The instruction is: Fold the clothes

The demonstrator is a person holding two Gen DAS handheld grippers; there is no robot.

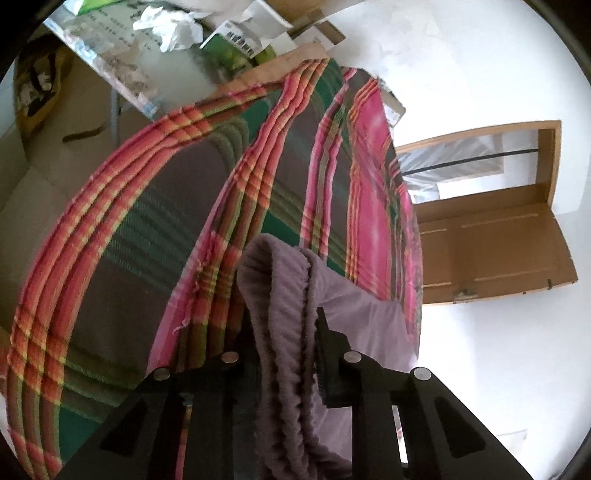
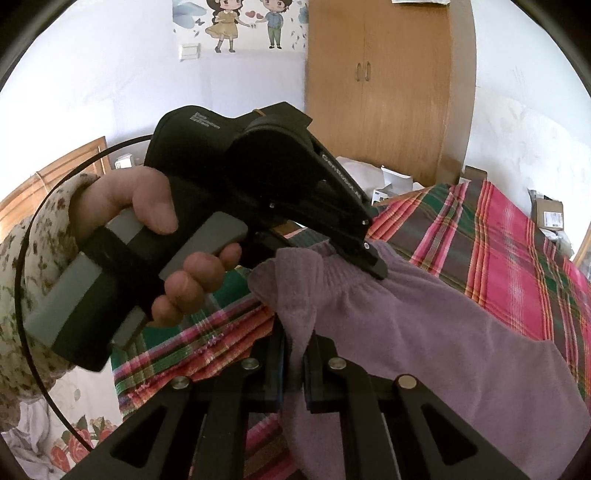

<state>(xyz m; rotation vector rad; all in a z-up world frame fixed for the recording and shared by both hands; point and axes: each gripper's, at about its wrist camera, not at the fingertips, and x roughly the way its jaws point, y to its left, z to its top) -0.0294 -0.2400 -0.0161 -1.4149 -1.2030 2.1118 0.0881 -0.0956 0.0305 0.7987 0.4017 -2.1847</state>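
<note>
Both grippers, left (image 1: 284, 354) and right (image 2: 293, 369), pinch the purple garment's (image 2: 406, 325) waistband above the plaid sheet (image 1: 129, 229), a hand (image 2: 155, 236) gripping the left handle.

The purple fleece garment (image 2: 424, 317) with a ribbed, gathered elastic waistband (image 1: 284, 332) is held up above the plaid-covered bed, its waistband bunched and pinched at two spots while the rest of the soft fabric drapes down toward the right.

We're in a home bedroom here. There's a bed under a plaid sheet (image 2: 498, 236), a wooden wardrobe (image 2: 380, 85), and a cartoon couple sticker (image 2: 243, 26) up on the wall.
</note>
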